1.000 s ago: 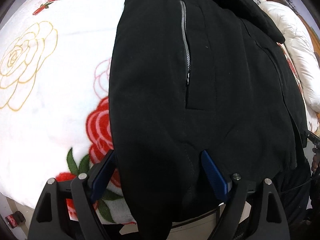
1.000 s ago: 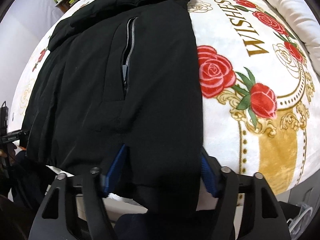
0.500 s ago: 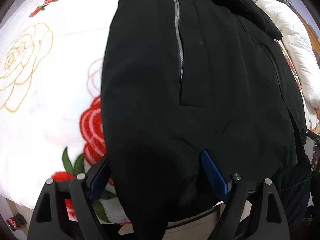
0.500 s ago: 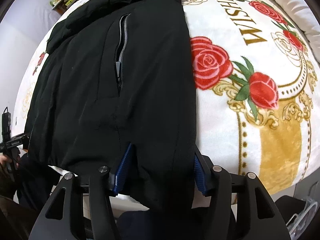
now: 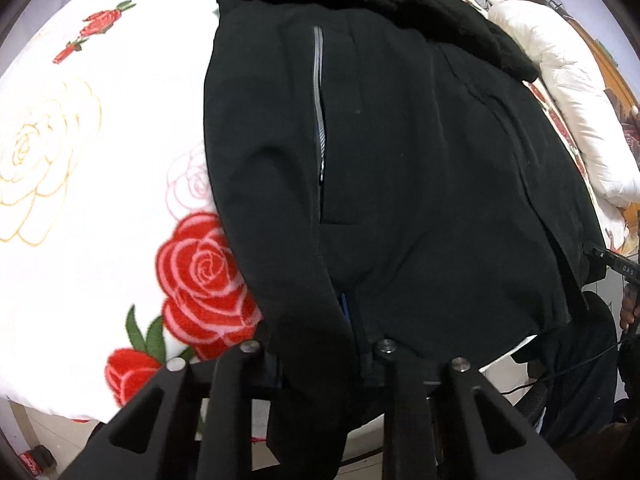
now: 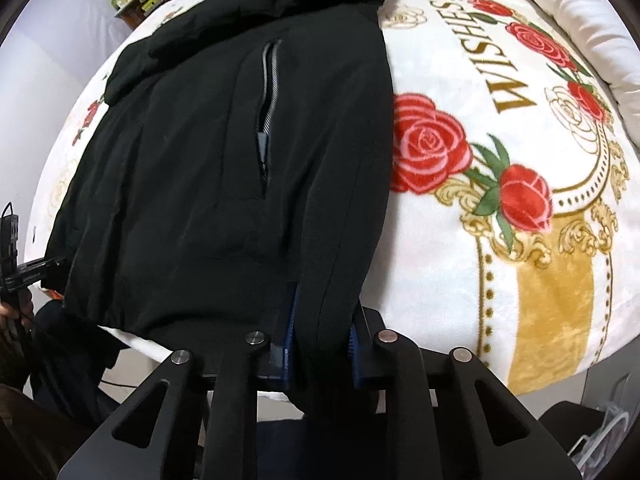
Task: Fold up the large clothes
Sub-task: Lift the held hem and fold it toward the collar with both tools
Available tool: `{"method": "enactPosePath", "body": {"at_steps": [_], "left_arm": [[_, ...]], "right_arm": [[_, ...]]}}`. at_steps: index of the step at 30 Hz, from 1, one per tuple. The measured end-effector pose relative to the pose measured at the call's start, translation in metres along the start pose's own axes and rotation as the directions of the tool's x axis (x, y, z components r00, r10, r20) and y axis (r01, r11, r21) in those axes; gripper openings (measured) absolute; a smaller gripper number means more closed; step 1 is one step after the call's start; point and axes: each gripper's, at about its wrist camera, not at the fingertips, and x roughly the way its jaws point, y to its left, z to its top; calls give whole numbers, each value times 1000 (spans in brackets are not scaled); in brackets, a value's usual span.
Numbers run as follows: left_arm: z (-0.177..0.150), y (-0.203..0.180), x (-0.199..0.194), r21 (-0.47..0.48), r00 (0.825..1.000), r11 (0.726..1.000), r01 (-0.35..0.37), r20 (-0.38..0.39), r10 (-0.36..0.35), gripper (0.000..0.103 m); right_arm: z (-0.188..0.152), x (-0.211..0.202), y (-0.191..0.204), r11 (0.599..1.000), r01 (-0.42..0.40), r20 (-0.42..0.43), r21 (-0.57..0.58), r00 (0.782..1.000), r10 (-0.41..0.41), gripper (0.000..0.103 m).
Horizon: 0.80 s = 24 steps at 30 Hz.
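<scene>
Jacket [image 5: 400, 160], black, lies spread on the bed over a rose-print blanket [image 5: 100, 160], its hem at the near edge and hanging a little past it. Two zip pockets show: one grey zip [image 5: 319, 108] in the left view, one [image 6: 267, 96] in the right view, that one partly open.

Left gripper [image 5: 320, 344] is at the hem near the jacket's left side edge. Jaws closing, with a thick fold of black cloth bunched between them; only a sliver of blue pad [image 5: 345, 308] shows through the fabric. They look clamped on the hem.

Right gripper [image 6: 320, 344] is at the hem on the opposite side edge. Jaws closing here too, both blue pads [image 6: 289, 344] pressed against a fold of cloth that runs down between them.

Blanket to the right of the jacket carries gold lettering reading "WISHES" [image 6: 492, 52]. White quilt [image 5: 568, 92] is heaped at the far side of the bed. A hand [image 6: 16, 308] holding the other gripper shows at the left edge of the right view.
</scene>
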Motion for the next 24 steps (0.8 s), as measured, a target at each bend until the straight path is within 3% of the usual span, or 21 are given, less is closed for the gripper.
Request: {"method": "enactPosePath", "body": {"at_steps": [4, 12, 24], "left_arm": [[5, 4, -20, 7, 999, 1000, 7, 36, -8, 18], [19, 18, -74, -13, 986, 996, 92, 144, -90, 17], [30, 16, -129, 36, 958, 994, 100, 265, -106, 16]], "right_arm": [[1, -11, 6, 1000, -5, 31, -4, 1000, 5, 18], [9, -47, 10, 999, -46, 134, 2, 990, 45, 16], [11, -91, 20, 996, -81, 243, -32, 966, 86, 15]]}}
